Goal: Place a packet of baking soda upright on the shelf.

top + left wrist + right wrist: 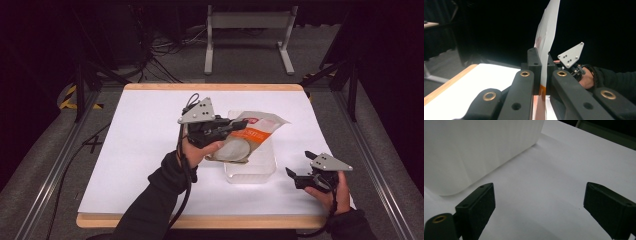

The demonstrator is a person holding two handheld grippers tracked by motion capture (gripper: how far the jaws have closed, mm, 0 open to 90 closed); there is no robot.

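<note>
High view: left gripper (239, 125) is up off the table over mid-table, jaws pointing right and pinched on the near-left edge of a flat pouch (250, 135), white with an orange band and a round clear window. The pouch hangs over a clear plastic tub (250, 170) that sits on the white table (145, 140) right of centre. Left hand (200, 150) grips from below, forearm in a dark sleeve (155, 200) running diagonally in from the near edge, grey plate on top tilted toward the far side. Right gripper (300, 165) is low at the near-right corner, just right of the tub, jaws spread and aimed left-far with nothing between them. Right hand (332, 192) holds it from the near side.

Left gripper view: both jaws pressed on the pouch (546, 50), which stands edge-on and rises straight up between them. Orange print shows at the bottom of the clamp. Right gripper's grey plate and the right hand (586, 80) sit farther off at right, apart from the pouch.

Right gripper view: jaws wide apart over bare table (549, 182). Tub (474, 152) wall fills the upper left, close to the left jaw, not touching.
</note>
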